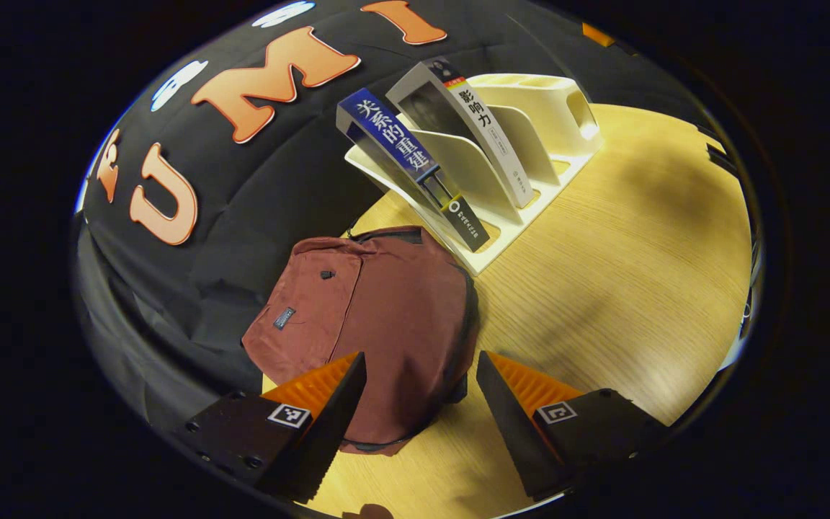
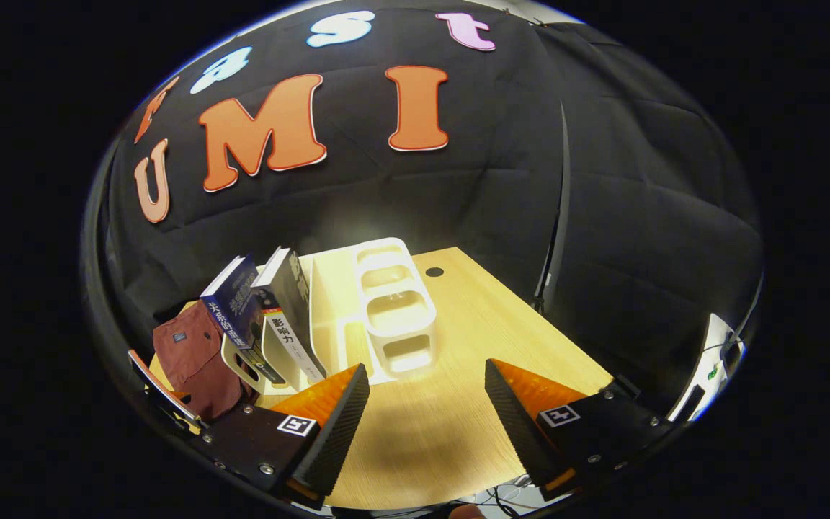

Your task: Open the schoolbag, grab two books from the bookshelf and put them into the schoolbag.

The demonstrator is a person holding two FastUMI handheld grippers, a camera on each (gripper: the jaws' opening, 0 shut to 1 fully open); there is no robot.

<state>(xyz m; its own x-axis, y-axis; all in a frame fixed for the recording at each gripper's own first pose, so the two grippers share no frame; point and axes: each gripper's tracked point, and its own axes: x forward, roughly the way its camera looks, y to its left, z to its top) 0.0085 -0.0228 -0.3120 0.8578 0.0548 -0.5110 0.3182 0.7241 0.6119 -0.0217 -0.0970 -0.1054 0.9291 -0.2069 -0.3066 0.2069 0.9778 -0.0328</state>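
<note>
A dark red schoolbag (image 1: 379,317) lies flat on the wooden table (image 1: 624,288), its zip closed as far as I can tell. My left gripper (image 1: 421,375) hovers open just above the bag's near edge. Behind the bag stands a cream bookshelf (image 1: 523,144) with two leaning books: a blue book (image 1: 400,155) and a grey-and-white book (image 1: 472,130). In the right gripper view, the schoolbag (image 2: 195,360) sits at far left, with the blue book (image 2: 231,303) and the grey-and-white book (image 2: 289,310) in the bookshelf (image 2: 393,310). My right gripper (image 2: 426,389) is open over bare table.
The table's far edge meets the black cloth wall. A small dark hole (image 2: 434,272) sits in the tabletop behind the bookshelf. At the far left of the right gripper view, part of the other gripper (image 2: 163,396) shows beside the bag.
</note>
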